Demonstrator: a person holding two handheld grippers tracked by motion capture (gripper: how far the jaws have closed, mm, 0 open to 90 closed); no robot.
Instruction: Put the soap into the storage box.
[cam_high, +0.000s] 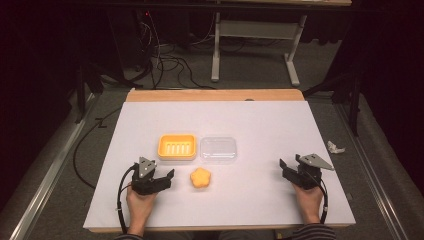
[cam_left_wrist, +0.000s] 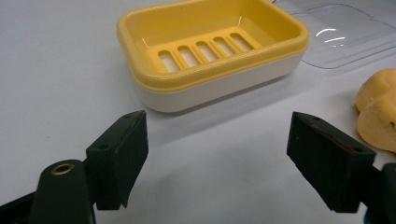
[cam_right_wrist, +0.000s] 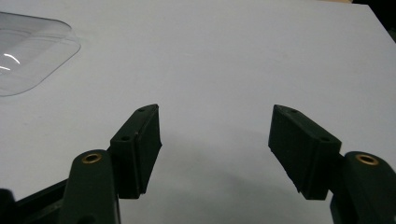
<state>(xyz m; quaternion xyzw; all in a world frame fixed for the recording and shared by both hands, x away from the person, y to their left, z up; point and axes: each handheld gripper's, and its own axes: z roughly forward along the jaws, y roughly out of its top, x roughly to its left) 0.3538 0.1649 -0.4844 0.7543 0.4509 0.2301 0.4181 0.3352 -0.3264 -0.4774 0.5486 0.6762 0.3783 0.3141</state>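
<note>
A yellow soap dish with a slotted floor sits mid-table; in the left gripper view the soap dish stands just beyond the jaws. To its right lies a clear plastic lid, also seen as the lid and the lid. A yellow flower-shaped soap rests in front of them, and the soap shows at the right edge. My left gripper is open, left of the soap, nothing between its jaws. My right gripper is open over bare table at the right.
The white table top has a wooden far edge. A crumpled white scrap lies on the floor to the right. Cables and a table frame stand beyond the far edge.
</note>
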